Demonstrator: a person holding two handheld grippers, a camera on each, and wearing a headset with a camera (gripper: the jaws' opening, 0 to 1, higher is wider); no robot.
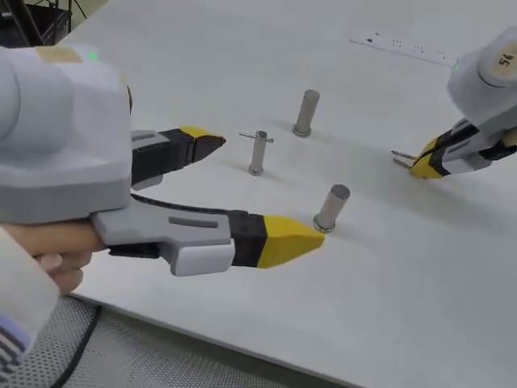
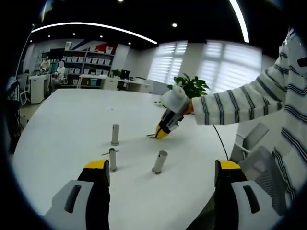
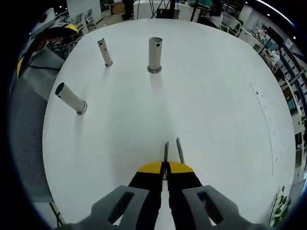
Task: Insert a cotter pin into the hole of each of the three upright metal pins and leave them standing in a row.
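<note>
Currently the person is holding the left gripper (image 1: 271, 190) low over the near side of the white tabletop (image 1: 202, 48), and its yellow-tipped black jaws are standing wide apart, released and grasping nothing. In the left gripper view, the near grey cylindrical metal pin (image 2: 159, 162) is standing upright ahead of those open jaws. Beyond it, the middle grey cylindrical metal pin (image 1: 258, 153) is carrying a thin silver cotter pin (image 1: 257, 137) crosswise through its upper end. The far grey cylindrical metal pin (image 1: 306, 111) is standing upright and apart from the other two; its top is showing no cotter pin. Off to the right, the right gripper (image 1: 418, 166) is tilting down towards the table, well apart from all three pins. Its jaws are clenching a second two-legged silver cotter pin (image 3: 180, 149), whose legs are sticking out forward from the yellow tips.
</note>
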